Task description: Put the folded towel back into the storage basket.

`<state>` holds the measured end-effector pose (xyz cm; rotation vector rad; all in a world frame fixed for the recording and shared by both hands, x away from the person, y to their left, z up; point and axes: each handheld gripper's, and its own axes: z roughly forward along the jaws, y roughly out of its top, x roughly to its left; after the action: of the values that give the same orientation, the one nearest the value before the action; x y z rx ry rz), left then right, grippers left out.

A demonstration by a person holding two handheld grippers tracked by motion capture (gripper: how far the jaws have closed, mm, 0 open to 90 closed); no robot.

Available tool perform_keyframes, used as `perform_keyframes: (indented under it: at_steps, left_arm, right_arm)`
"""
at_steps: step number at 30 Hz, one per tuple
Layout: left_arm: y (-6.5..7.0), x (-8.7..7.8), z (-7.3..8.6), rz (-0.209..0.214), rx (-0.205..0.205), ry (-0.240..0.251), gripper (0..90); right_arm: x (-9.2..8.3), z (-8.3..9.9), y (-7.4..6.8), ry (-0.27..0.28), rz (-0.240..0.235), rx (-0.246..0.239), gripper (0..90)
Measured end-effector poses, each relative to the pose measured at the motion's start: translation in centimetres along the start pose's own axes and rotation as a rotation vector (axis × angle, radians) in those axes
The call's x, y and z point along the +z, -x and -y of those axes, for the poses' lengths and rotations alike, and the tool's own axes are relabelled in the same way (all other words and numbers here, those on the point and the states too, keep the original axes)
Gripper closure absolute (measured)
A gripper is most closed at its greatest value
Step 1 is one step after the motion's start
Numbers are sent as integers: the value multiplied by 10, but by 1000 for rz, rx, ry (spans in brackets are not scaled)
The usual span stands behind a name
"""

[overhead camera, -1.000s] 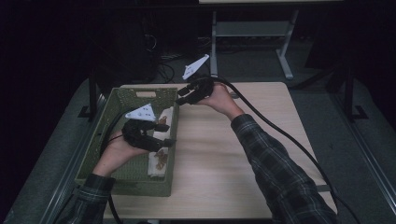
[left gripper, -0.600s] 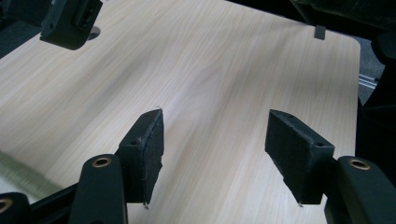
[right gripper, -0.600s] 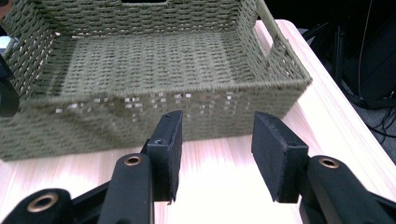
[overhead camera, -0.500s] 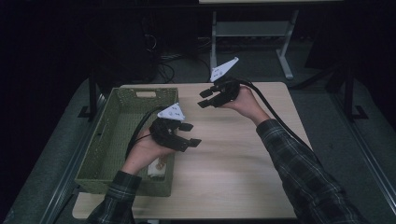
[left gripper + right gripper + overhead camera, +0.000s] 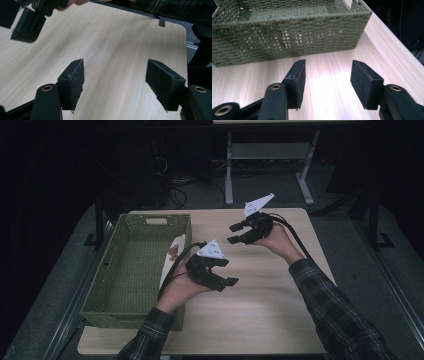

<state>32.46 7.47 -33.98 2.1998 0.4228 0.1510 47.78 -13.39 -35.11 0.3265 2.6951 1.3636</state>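
Jaws of both grippers have just been opening, empty, beside the green woven basket.

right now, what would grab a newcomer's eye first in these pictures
First the two black claws held above the bare wooden table: the left claw near the middle, the right claw farther back, both open with nothing between them. Next the green woven basket on the table's left side, with a pale item lying against its right wall.
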Motion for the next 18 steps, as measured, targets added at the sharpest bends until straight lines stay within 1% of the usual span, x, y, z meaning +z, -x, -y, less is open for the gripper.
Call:
perform_keyframes:
  at_steps: [3,4,6,8,10,11,12,13,15,16,18]
  left_arm:
    - [5,11,0,5,15,-9,271]
    - [6,14,-1,8,21,-11,265]
    - [11,22,0,8,20,-9,253]
    - [14,28,1,0,29,-14,238]
    - [16,36,3,-1,44,-26,232]
    - [18,40,4,-1,37,-18,225]
    - [19,42,5,3,39,-22,224]
    - [21,47,7,2,44,-24,223]
    - [22,53,8,5,63,-38,218]
    - [23,55,9,7,60,-37,214]
    - [25,61,12,9,69,-42,203]
  right_arm:
    - [-1,15,0,1,5,25,430]
    - [-2,18,0,-3,8,27,422]
    - [-3,26,0,-3,14,39,402]
    - [-4,32,0,-5,21,48,387]
    - [-5,37,-1,-1,28,50,368]
    - [-6,41,-1,-1,33,53,357]
    - [-6,43,-1,0,35,55,343]
    - [-6,45,-1,-3,38,62,337]
    - [-7,52,-3,4,53,60,319]
    - [-6,55,-3,3,57,63,304]
    - [-6,62,-5,3,61,70,296]
